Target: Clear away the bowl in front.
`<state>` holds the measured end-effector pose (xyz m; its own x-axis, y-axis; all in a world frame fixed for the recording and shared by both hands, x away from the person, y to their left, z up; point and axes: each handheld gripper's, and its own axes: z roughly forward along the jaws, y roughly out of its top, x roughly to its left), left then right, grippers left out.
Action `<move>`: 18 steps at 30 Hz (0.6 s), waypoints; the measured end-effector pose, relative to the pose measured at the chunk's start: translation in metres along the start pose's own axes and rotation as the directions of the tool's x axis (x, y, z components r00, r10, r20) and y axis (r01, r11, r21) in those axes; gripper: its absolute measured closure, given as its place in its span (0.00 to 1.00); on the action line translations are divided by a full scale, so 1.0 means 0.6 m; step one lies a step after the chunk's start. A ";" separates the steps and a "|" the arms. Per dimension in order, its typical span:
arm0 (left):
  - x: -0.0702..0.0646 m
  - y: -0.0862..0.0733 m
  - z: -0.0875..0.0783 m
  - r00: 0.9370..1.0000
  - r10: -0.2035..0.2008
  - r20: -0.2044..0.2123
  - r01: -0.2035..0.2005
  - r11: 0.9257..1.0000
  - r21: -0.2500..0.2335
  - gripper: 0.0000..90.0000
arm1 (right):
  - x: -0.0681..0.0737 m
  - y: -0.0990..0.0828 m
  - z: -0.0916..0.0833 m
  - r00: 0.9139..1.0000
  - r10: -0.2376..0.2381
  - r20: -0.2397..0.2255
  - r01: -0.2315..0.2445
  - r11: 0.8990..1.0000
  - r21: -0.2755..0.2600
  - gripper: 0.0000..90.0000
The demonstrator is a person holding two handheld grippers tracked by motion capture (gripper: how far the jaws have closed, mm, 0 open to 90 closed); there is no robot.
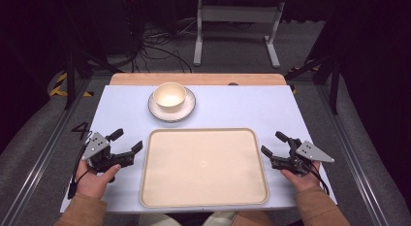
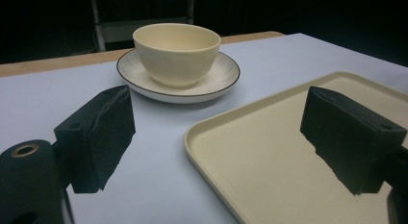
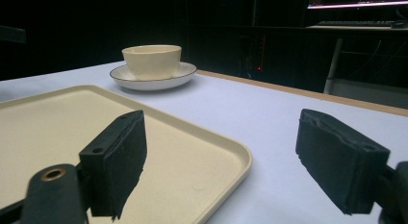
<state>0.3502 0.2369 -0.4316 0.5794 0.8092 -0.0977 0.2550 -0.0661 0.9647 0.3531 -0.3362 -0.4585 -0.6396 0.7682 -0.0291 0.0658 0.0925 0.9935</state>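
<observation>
Tray [image 1: 203, 168] lies centre-low on the pale blue counter [image 1: 242, 109], bowl [image 1: 169, 96] on a saucer [image 1: 188, 109] above it; left hand-held gripper [image 1: 127, 141] and right hand-held gripper [image 1: 273, 143] flank it, jaws apart, empty; dark room, cables behind

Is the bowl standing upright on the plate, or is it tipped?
Upright: the bowl sits on the plate with its rim level and its mouth facing up.

Tan sleeves; left gripper [image 1: 128, 141] and right gripper [image 1: 273, 143] black, grey three-cornered plates, trailing black cables
</observation>
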 end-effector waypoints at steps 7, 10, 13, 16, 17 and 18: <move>-0.003 0.022 0.003 1.000 -0.004 0.005 0.004 1.000 0.003 0.13 | 0.000 0.000 0.000 1.000 -0.001 -0.001 0.001 1.000 -0.001 0.21; -0.003 0.031 0.004 1.000 0.001 0.007 -0.001 1.000 0.005 0.13 | 0.000 0.000 0.000 1.000 -0.001 -0.001 0.001 1.000 -0.002 0.21; -0.001 0.042 0.003 1.000 0.007 0.007 -0.007 1.000 0.005 0.13 | 0.000 0.000 0.000 1.000 -0.001 -0.001 0.001 1.000 -0.001 0.21; 0.002 0.055 0.002 1.000 0.011 0.007 -0.011 1.000 -0.001 0.13 | 0.000 0.000 0.000 1.000 0.001 -0.006 -0.001 1.000 -0.001 0.21; 0.002 0.058 0.002 1.000 0.012 0.004 -0.012 1.000 -0.006 0.13 | -0.001 0.000 0.000 1.000 0.001 -0.007 -0.001 1.000 0.000 0.21; 0.003 0.062 0.001 1.000 0.015 0.005 -0.015 1.000 -0.005 0.13 | -0.001 0.000 0.000 1.000 0.001 -0.008 -0.001 1.000 0.000 0.21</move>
<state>0.3611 0.2353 -0.3962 0.5875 0.8048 -0.0843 0.2424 -0.0756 0.9672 0.3533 -0.3364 -0.4585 -0.6454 0.7634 -0.0272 0.0664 0.0915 0.9936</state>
